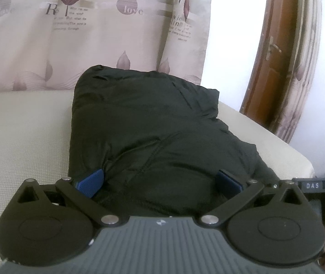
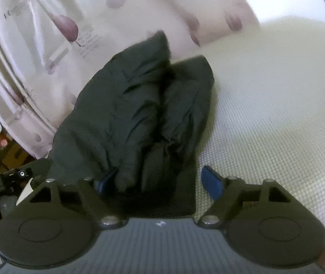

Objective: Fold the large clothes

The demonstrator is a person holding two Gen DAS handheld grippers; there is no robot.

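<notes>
The dark green padded jacket, folded into a bundle, lies at the cream mattress's near edge. Both the left gripper and right gripper have wide jaws, gripping nothing (fabric between). Next: probably smoothing.

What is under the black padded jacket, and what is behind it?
The black padded jacket lies on a cream woven cushion, bare on both sides. Behind it hangs a curtain printed with leaves and "love". The cushion part directly beneath the jacket is covered.
</notes>
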